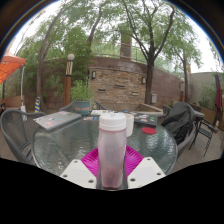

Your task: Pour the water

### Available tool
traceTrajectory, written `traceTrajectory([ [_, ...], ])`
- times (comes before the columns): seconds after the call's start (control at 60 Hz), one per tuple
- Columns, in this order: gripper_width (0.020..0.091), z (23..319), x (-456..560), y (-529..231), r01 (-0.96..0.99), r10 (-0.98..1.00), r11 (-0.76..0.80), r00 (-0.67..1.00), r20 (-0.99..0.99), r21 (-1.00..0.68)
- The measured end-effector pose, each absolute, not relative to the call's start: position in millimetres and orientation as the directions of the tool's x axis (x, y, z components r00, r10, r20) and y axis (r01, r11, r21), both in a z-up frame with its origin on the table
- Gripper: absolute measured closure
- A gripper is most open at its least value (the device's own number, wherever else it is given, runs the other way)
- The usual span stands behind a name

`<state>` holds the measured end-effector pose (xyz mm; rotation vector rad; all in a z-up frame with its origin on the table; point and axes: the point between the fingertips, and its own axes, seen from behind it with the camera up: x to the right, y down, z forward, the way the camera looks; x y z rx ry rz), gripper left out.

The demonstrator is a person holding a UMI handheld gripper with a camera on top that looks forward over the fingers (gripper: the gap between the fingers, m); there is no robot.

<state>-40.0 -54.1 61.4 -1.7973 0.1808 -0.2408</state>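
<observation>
Currently, by item:
Backdrop: brick wall with trees above, well beyond the bench.
Bench: round glass-top bench, dark chairs around it.
Jacket: dark garment draped over the chair on the right.
Tablet-like item: flat grey slab on the far left of the bench, exact type unclear.
Bottle: clear water bottle, white cap, upright, between the jaws.
Gripper: jaws clenched on the bottle, magenta pads pressing both sides.
Cup: white cup just behind the bottle.
Red item: small red object right of the cup.
</observation>
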Motion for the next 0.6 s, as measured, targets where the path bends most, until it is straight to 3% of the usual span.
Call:
traceTrajectory([
  [0.1,0.08,66.4,-65.7,-43.1,-0.074,-0.142,-0.316,0.989,-0.03,-0.946],
  [0.133,0.085,78.5,-66.3,-30.0,-0.076,-0.106,-0.323,0.993,-0.044,-0.943],
  [0.2,0.0851,108.6,-77.1,-8.1,-0.136,-0.085,-0.315,0.99,-0.114,-0.939],
  [0.317,0.0851,152.2,-74.6,43.5,-0.44,-0.08,-0.291,0.896,-0.437,-0.849],
  [0.4,0.0851,169.5,-68.5,79.4,-0.699,-0.115,-0.283,0.705,-0.7,-0.657],
  [0.467,0.0851,165.9,-65.8,111.4,-0.845,-0.127,-0.282,0.502,-0.855,-0.454],
  [0.6,0.0852,161.1,-51.6,164.4,-0.955,-0.132,-0.289,-0.024,-0.991,0.061],
])
